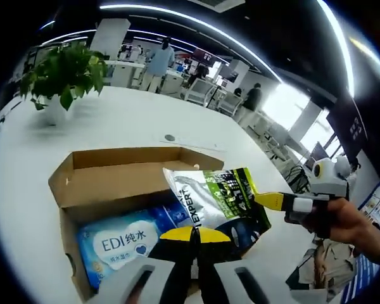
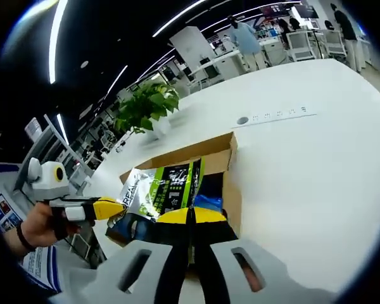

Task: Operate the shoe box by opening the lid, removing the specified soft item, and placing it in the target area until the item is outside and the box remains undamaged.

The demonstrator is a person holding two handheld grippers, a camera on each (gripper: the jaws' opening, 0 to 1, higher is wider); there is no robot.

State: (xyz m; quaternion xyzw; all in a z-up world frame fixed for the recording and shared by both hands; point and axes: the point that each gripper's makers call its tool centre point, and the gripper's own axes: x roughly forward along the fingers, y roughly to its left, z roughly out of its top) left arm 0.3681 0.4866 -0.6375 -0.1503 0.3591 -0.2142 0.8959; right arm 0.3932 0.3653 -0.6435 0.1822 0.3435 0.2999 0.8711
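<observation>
Both claws pinch the green pouch over the open shoe box

The left claw [image 1: 193, 235] is pressed together on the near edge of the pouch [image 1: 218, 199] and the right claw [image 1: 269, 201] nips its far corner, probably so the soft bag stays stretched flat and comes away without dragging on the cardboard. The pouch hangs above the right end of the box [image 1: 114, 180], not yet out over the bare surface [image 1: 126, 117]. The lid lies folded back flat, which leaves the opening free. A blue pack of wipes [image 1: 120, 244] rests inside, partly under the pouch, and the box's side wall is the nearest thing to snag. A potted plant [image 1: 63, 73] stands well apart behind the box; people and chairs are far off in the room
</observation>
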